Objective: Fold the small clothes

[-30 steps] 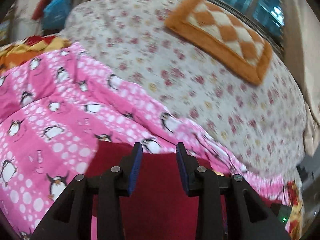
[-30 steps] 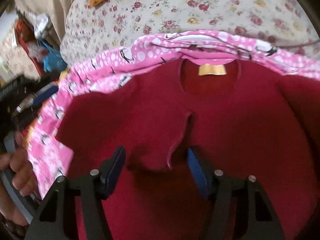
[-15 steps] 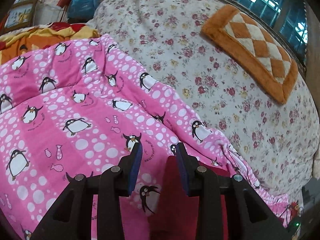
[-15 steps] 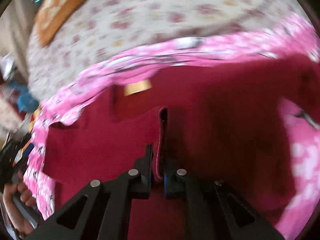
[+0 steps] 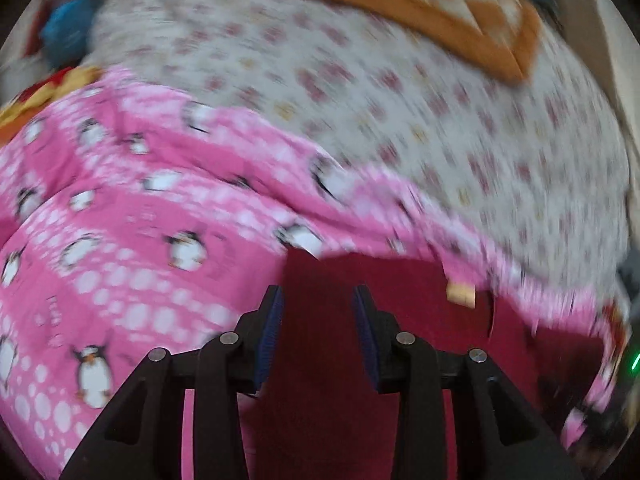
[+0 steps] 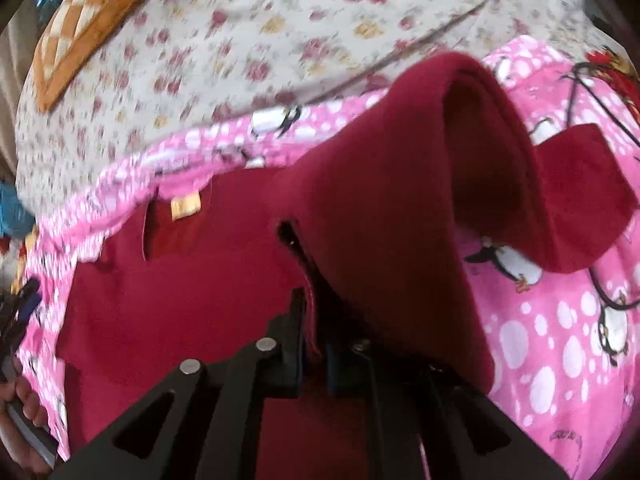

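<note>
While the left gripper [image 5: 318, 320] hangs with its jaws spread apart and nothing between them, the right gripper [image 6: 314, 344] has its jaws pinched tight on a raised edge of the red garment [image 6: 192, 300].

Seen from the right wrist, that garment lies across the pink penguin blanket [image 6: 560, 340], filling the lower left of the view from about 6 to 9 o'clock. Its right side is lifted and curls over in a hump toward 1 o'clock, with a flap [image 6: 588, 196] of the same cloth hanging down at 3 o'clock onto the blanket. A yellow label [image 6: 185, 205] sits at the neckline near 10 o'clock. Beyond the blanket's far edge, from 10 to 1 o'clock, spreads a floral sheet [image 6: 260, 40], and an orange checked mat [image 6: 88, 20] lies on it at 10 o'clock. At 8 o'clock, against the frame edge, a hand [image 6: 24, 404] shows some fingers around a dark handle.

Seen from the left wrist, the picture is blurred. The red garment [image 5: 420, 312] lies directly below and ahead of the open fingers, running toward 4 o'clock, with the yellow label [image 5: 461, 293] at about 3 o'clock of the fingertips. The pink penguin blanket [image 5: 120, 220] covers 7 to 10 o'clock, the floral sheet [image 5: 400, 100] fills 11 to 2 o'clock, and the orange checked mat [image 5: 440, 12] sits at 1 o'clock.
</note>
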A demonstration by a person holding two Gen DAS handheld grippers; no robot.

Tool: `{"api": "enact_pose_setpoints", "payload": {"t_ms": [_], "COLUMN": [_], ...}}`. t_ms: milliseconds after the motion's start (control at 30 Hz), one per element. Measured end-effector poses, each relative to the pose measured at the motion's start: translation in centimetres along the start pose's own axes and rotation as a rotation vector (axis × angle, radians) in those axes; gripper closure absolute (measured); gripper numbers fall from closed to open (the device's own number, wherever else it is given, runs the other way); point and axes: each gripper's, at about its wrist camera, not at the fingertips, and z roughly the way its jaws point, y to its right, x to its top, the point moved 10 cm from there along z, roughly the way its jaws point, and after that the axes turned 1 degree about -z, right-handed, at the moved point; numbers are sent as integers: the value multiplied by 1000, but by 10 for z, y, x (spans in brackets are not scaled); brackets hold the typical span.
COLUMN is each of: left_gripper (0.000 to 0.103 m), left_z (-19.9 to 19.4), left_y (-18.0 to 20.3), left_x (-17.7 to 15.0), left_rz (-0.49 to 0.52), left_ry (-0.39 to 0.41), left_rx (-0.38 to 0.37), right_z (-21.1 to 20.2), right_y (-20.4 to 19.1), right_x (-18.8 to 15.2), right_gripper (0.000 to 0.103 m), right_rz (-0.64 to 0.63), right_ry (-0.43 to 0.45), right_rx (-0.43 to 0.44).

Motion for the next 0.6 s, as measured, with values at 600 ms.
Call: {"api": "enact_pose_setpoints", "payload": {"t_ms": [600], "left_gripper": [71], "left_z": [40], "left_y": [9], "left_x": [-40], "left_rz": [50], "left_ry": [-175], "left_rx": [66], "right_z": [2], "right_y": [-24], "right_x": [-6], "right_gripper": [73], "right_rz": [-233], "right_ry": [-21], "right_rx": [-49]}}
